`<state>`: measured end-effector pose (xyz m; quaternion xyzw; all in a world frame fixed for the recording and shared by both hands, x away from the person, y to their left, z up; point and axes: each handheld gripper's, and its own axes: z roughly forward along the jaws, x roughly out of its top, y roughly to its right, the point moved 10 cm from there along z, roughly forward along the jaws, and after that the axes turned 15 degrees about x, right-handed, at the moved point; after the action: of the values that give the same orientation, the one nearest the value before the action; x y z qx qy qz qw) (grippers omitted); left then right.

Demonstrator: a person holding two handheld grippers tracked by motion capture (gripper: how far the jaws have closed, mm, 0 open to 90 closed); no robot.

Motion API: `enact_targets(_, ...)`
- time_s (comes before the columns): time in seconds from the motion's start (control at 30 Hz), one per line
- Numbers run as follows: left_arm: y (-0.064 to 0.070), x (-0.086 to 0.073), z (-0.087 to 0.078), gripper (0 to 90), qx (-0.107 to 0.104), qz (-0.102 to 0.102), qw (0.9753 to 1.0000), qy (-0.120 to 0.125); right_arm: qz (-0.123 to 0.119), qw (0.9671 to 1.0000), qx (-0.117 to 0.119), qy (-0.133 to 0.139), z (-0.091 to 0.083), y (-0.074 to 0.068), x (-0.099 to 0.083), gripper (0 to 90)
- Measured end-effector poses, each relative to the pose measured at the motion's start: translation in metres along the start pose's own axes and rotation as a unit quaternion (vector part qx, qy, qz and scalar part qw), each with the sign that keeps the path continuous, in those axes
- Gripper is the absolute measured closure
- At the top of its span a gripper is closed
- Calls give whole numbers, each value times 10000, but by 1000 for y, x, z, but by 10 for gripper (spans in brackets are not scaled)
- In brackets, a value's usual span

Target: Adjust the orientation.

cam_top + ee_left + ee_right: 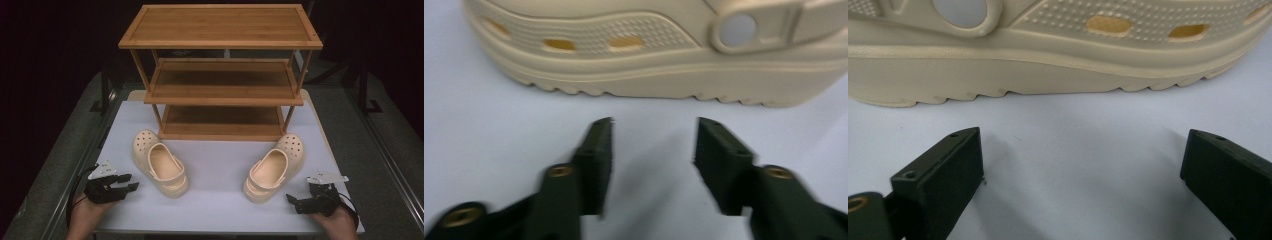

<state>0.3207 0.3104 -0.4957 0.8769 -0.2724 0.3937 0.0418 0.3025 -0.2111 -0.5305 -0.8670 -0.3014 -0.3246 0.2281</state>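
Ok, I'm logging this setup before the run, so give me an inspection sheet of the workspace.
Surface: white table top, flat, no spills seen.
Job's things: left clog and right clog, beige, upright on the table, toes toward the rack; the wooden three-shelf rack stands at the back, shelves bare.
Clutter: nothing seen.
Grippers: left gripper open, beside the left clog, not touching; right gripper open, beside the right clog, not touching.
Cables: a dark cable loops from the left gripper; another by the right hand.
Surroundings: dark room, grey floor, black stand legs at the sides.
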Motion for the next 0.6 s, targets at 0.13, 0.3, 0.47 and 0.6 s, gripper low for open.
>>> enact_targets(0.13, -14, 9, -4, 788, 185, -191, 9995, -157, -11, 10000, 2, 7, 0, 0, 0, 29)
enact_targets(0.3, -23, 18, -6, 900, 289, -240, 9991, -212, -5, 10000, 5, 3, 0, 0, 0, 29)
enact_targets(0.47, -41, 32, -2, 900, 442, -304, 9983, -206, -4, 10000, 5, 4, 0, 0, 0, 29)
enact_targets(0.6, -59, 47, 2, 900, 536, -394, 9977, -88, -2, 10000, 6, 1, 0, 0, 0, 29)
